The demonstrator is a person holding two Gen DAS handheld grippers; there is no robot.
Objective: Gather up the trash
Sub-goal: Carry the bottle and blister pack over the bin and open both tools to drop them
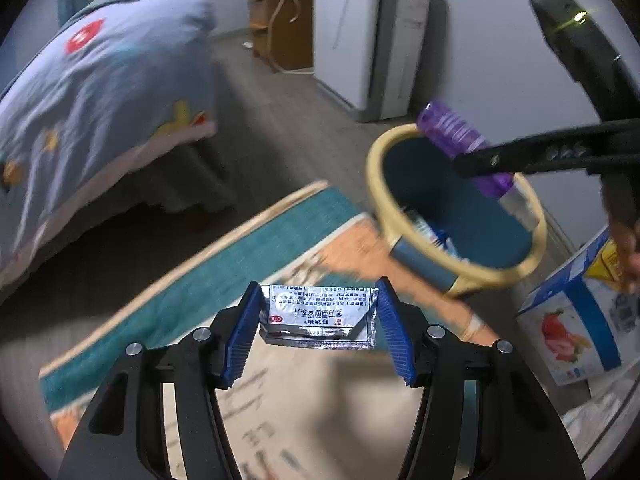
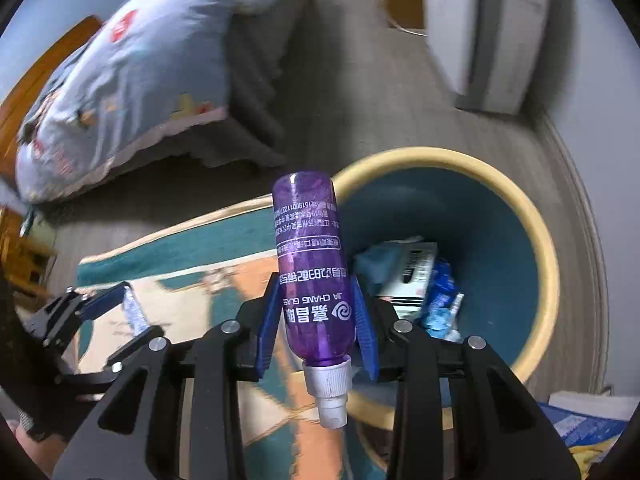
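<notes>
Grippers held trash: left gripper (image 1: 318,320) a silver foil sachet (image 1: 320,314), right gripper (image 2: 316,324) a purple plastic bottle (image 2: 310,272); either could have missed the yellow-rimmed bin (image 2: 548,256) if released early.

A silver foil sachet (image 1: 318,316) and an inverted purple bottle (image 2: 314,276) are held near the yellow-rimmed bin (image 2: 548,264).

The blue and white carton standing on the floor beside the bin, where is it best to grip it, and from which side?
Probably from above, across its two narrow side faces near the top. The carton stands roughly upright right of the bin, so its top is free. Its broad printed face looks too wide for the jaws. Both grippers are full now: the left gripper holds a foil sachet, the right gripper a purple bottle.
</notes>
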